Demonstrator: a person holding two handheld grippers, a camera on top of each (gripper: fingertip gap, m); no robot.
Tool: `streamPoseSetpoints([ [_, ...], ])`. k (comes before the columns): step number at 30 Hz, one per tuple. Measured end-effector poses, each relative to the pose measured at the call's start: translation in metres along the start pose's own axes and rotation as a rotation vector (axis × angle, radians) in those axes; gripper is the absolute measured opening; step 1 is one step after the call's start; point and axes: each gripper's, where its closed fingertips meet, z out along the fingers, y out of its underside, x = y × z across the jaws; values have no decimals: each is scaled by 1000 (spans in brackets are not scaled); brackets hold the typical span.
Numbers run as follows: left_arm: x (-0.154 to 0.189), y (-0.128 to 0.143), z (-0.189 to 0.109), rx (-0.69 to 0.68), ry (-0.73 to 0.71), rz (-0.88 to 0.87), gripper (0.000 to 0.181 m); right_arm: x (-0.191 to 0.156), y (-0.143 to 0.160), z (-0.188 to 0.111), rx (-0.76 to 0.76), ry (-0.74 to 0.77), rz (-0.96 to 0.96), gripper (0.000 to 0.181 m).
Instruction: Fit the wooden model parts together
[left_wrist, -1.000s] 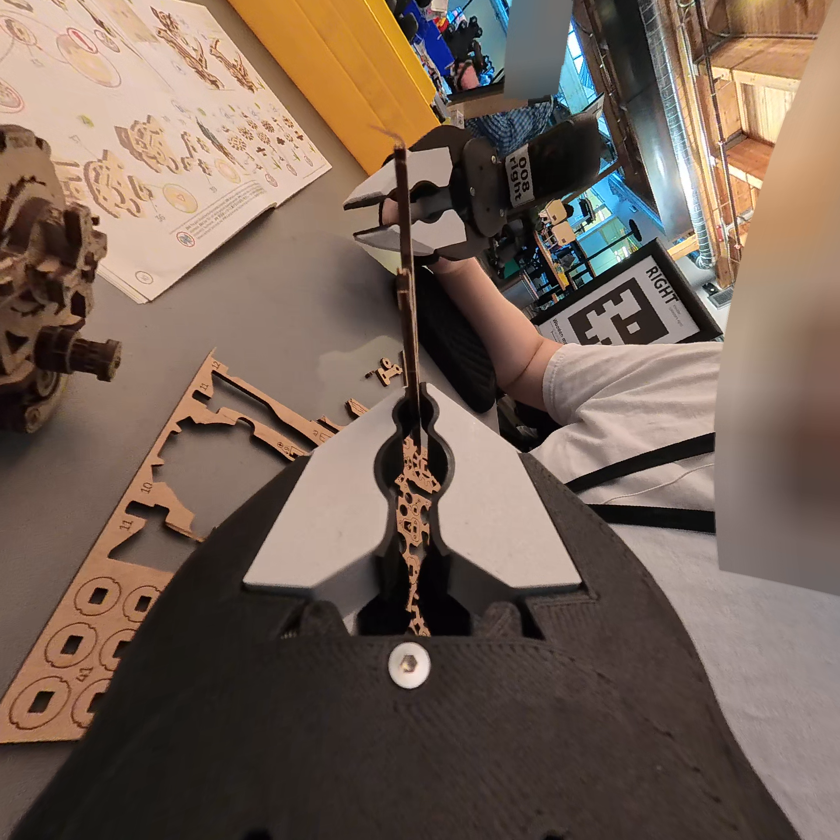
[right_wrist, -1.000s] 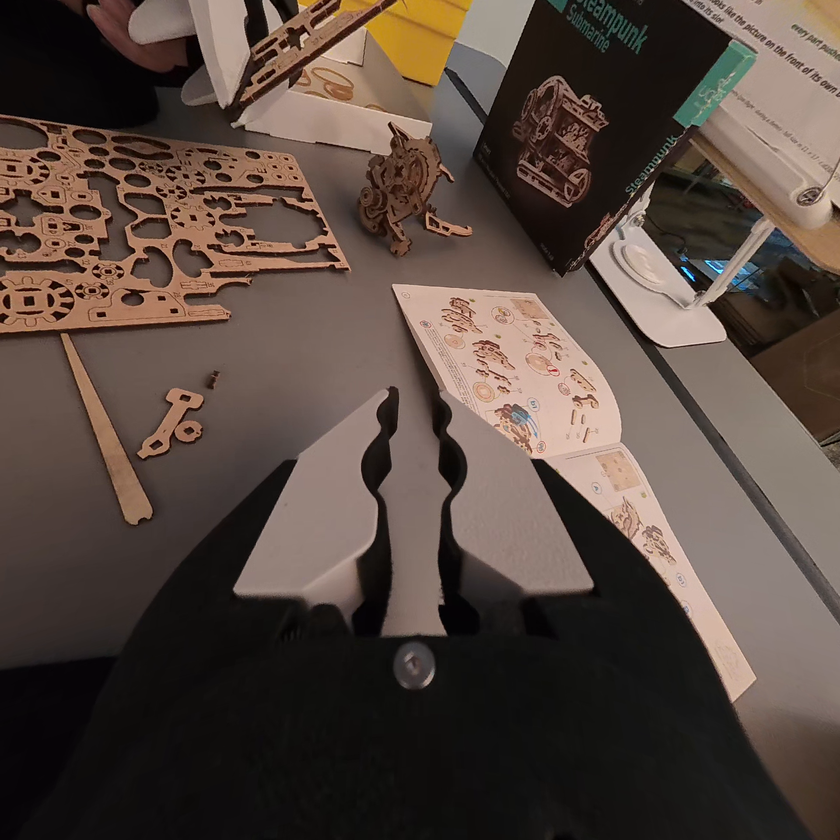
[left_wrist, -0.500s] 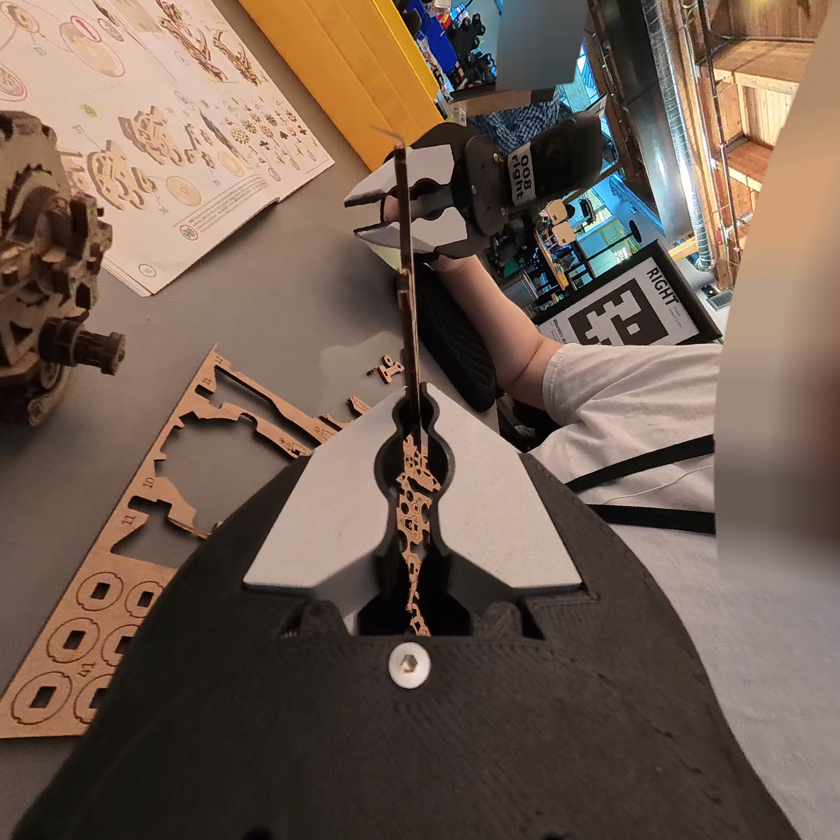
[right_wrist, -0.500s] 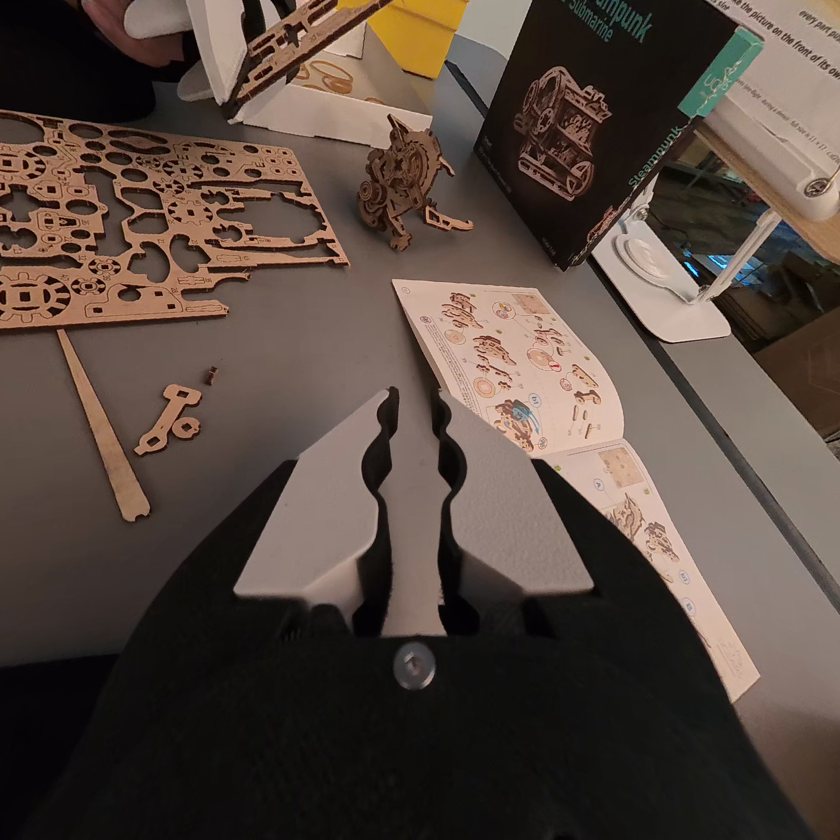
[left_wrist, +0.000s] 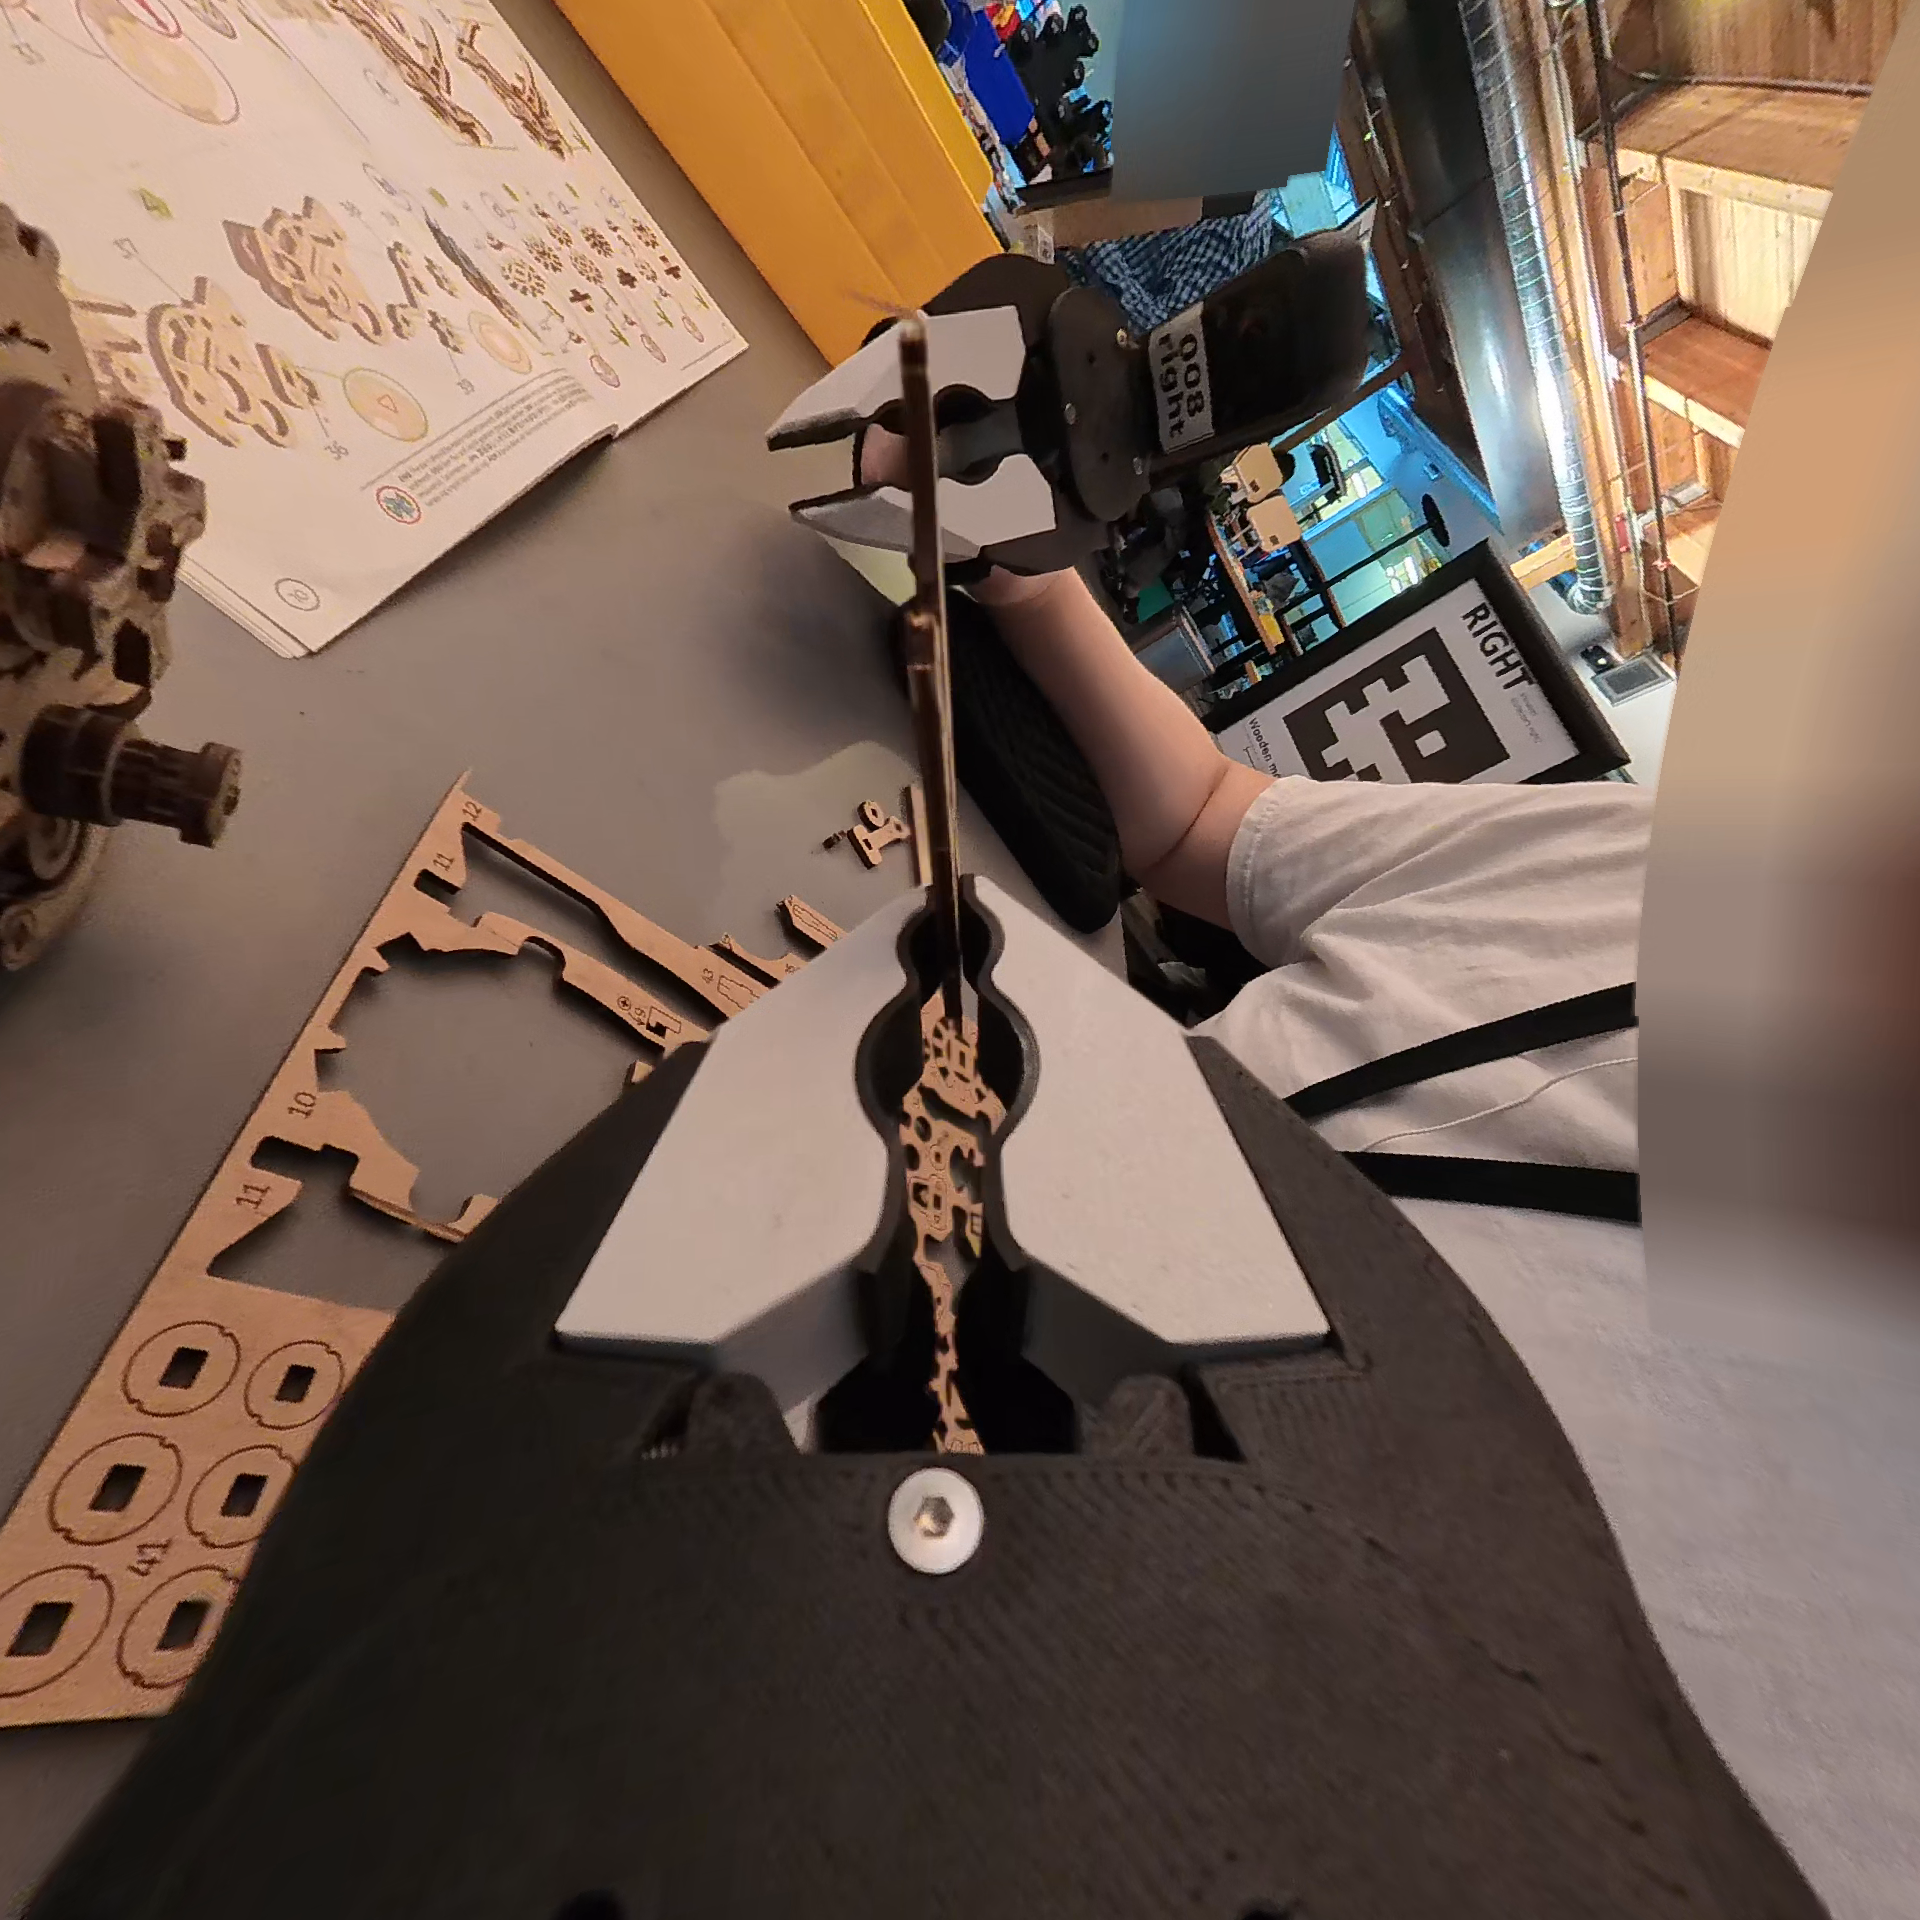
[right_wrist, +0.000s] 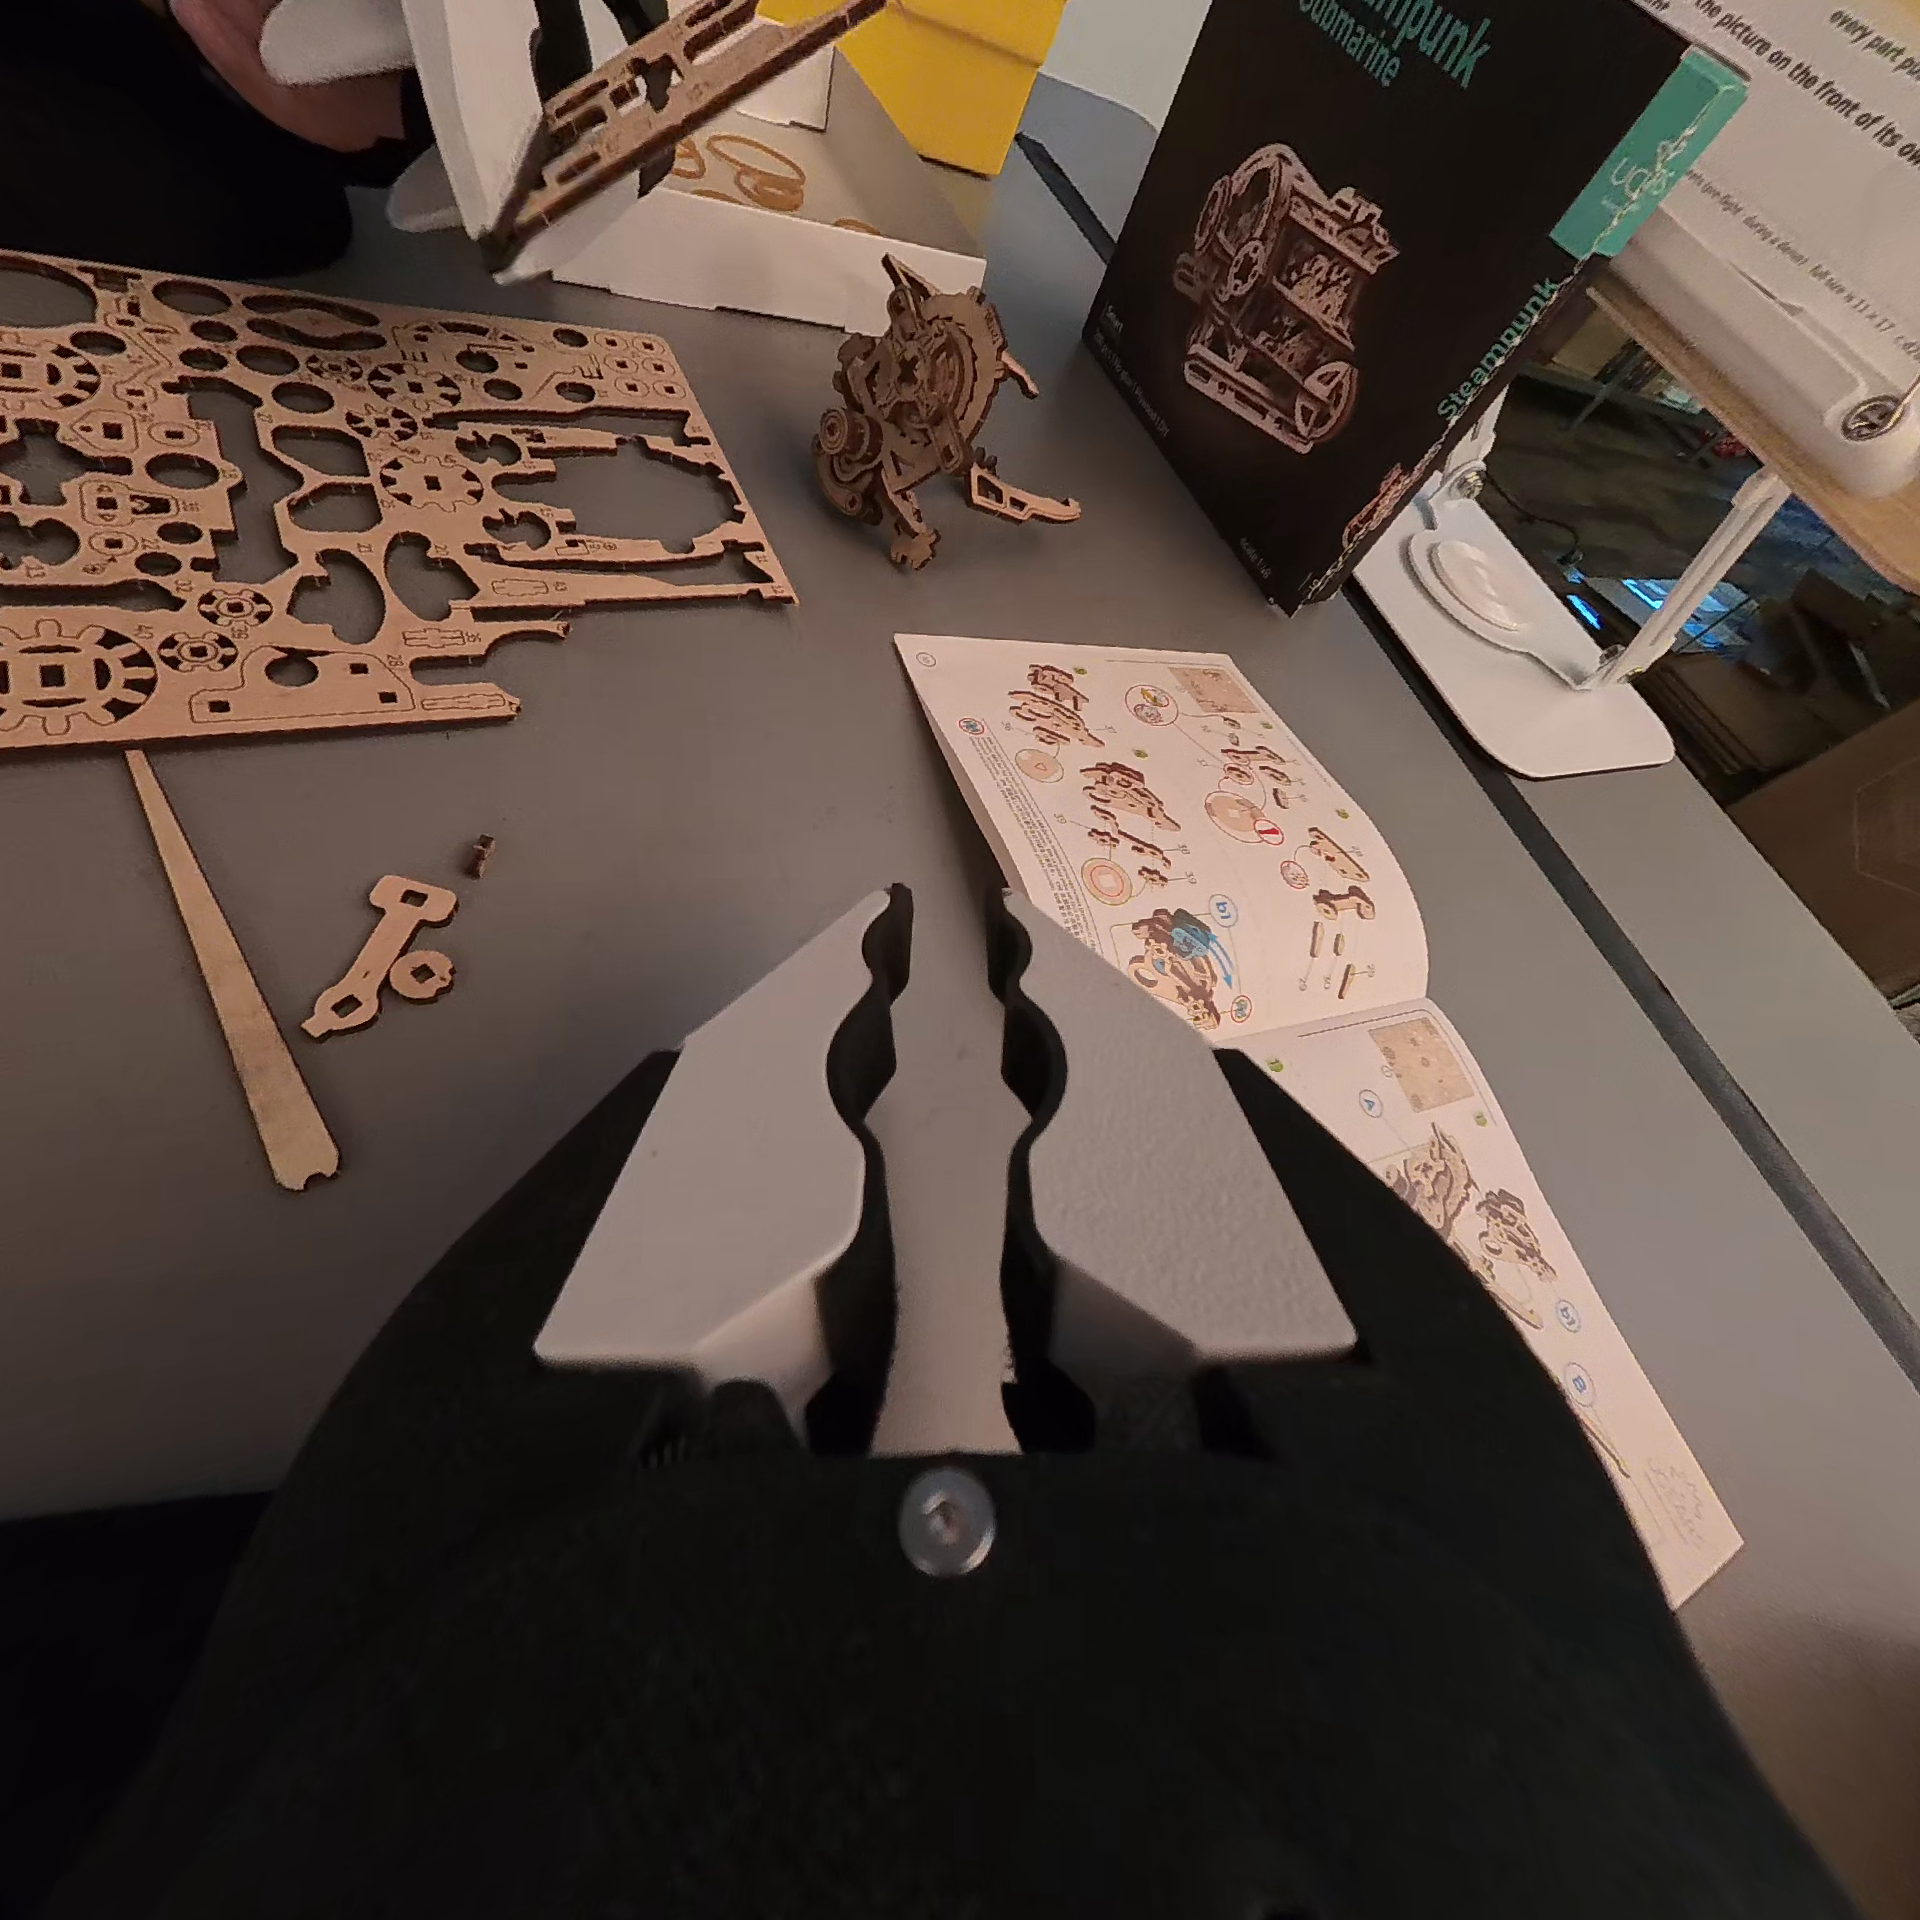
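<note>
1. The left gripper (left_wrist: 943, 935) is clenched on a thin wooden sheet (left_wrist: 928, 623) full of cut-out shapes, held edge-on above the grey surface (left_wrist: 582, 748); the sheet runs back between the fingers toward the gripper's body.
2. The right gripper (right_wrist: 948, 904) is released and holds nothing, its fingers slightly parted over bare surface, just left of the open instruction booklet (right_wrist: 1195, 831).
3. In the right wrist view the left gripper (right_wrist: 499, 223) shows at the top left, its sheet (right_wrist: 665, 114) slanting up to the right.
4. A large wooden parts sheet (right_wrist: 343, 499) lies flat on the surface, many of its pieces already punched out.
5. Just below it lie a long tapered wooden stick (right_wrist: 229, 966), a small flat key-shaped piece (right_wrist: 379, 966) and a tiny dark bit (right_wrist: 480, 854), all apart from each other.
6. The partly built wooden model (right_wrist: 914, 426) stands upright between the parts sheet and the dark product box (right_wrist: 1351, 260).
7. A white lamp base (right_wrist: 1527, 665) sits right of the box.
</note>
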Motion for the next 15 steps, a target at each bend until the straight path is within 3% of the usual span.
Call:
streamPoseSetpoints([
  [3, 3, 1, 1, -3, 25, -13, 0, -3, -7, 0, 28, -22, 22, 12],
  [5, 6, 4, 4, -24, 39, -8, 0, -10, -39, 0, 142, -95, 152, 14],
  [8, 9, 14, 10, -98, 37, 6, 0, -30, -97, 1, 189, -368, 385, 43],
  [10, 13, 23, 14, -174, 52, 2, 0, -42, -123, -3, 138, -513, 236, 43],
  [12, 19, 35, 17, -290, 68, 1, 0, -45, -140, 0, 85, -572, -47, 44],
  [15, 33, 49, 19, -419, 127, -44, 0, -60, -137, 17, -94, -687, -326, 45],
])
